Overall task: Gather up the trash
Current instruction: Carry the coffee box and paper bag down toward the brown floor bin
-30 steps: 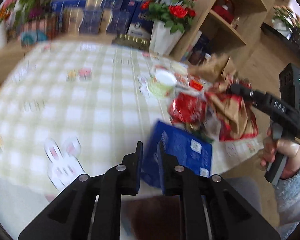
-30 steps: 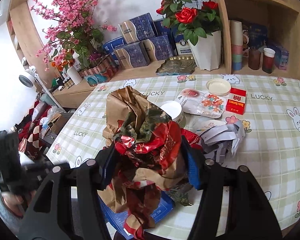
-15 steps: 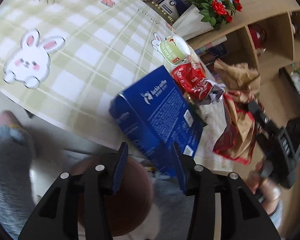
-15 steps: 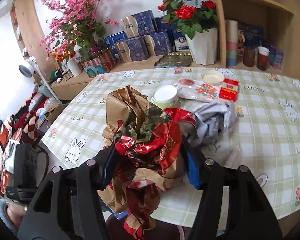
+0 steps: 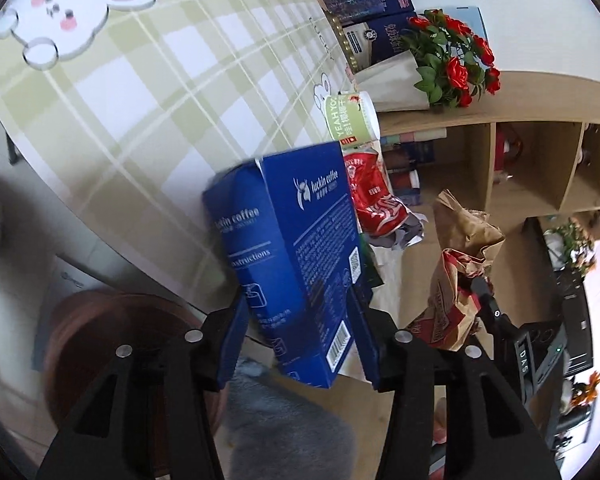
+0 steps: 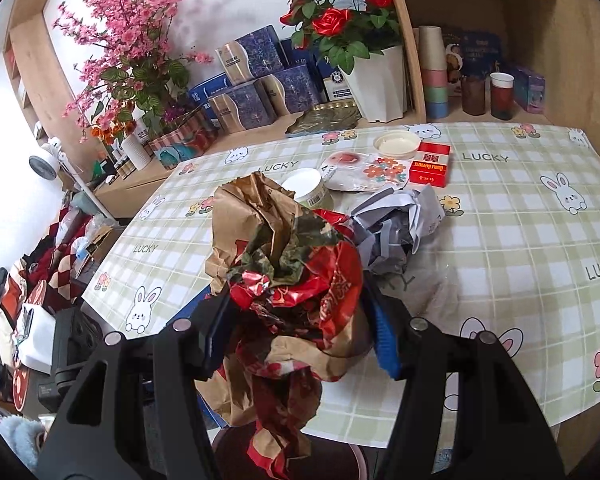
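A blue coffee box hangs over the table's near edge, and its lower end sits between the jaws of my left gripper. Those jaws are opening, and the pads do not visibly press on the box. My right gripper is shut on a crumpled wad of brown paper bag and red wrappers, held over the table's front edge. The same wad shows at the right of the left wrist view. A round brown bin stands on the floor below the table edge.
On the checked tablecloth lie a green yoghurt cup, crumpled grey paper, a flowered plastic wrapper, a red cigarette pack and a white lid. A potted rose and shelves stand behind.
My left gripper went from shut to open, rolled and sank to the table edge, so the blue box is now between its jaws. The right gripper drew back slightly with its wad.
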`<state>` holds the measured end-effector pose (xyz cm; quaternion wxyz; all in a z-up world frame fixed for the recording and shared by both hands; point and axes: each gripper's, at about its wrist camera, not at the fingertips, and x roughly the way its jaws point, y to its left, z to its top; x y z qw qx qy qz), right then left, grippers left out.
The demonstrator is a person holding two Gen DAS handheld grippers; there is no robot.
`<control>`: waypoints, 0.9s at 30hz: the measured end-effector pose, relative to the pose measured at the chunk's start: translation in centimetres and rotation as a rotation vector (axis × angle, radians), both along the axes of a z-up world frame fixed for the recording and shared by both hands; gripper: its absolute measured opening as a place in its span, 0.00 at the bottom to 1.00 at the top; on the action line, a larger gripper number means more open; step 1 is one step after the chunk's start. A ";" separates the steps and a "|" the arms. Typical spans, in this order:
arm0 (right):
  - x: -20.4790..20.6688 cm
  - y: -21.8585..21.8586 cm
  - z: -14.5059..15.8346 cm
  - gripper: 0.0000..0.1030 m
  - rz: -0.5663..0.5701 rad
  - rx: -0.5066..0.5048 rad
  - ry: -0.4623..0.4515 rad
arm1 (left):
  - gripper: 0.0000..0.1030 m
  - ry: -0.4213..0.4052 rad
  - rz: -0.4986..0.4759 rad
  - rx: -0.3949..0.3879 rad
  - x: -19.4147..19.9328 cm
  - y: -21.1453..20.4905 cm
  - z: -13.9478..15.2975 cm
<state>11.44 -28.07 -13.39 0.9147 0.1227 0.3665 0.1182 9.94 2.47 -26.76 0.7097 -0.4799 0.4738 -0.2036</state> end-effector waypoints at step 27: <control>-2.2 1.1 1.9 0.58 0.012 0.019 -0.042 | 0.14 -0.336 -0.071 0.285 -0.6 1.7 11.8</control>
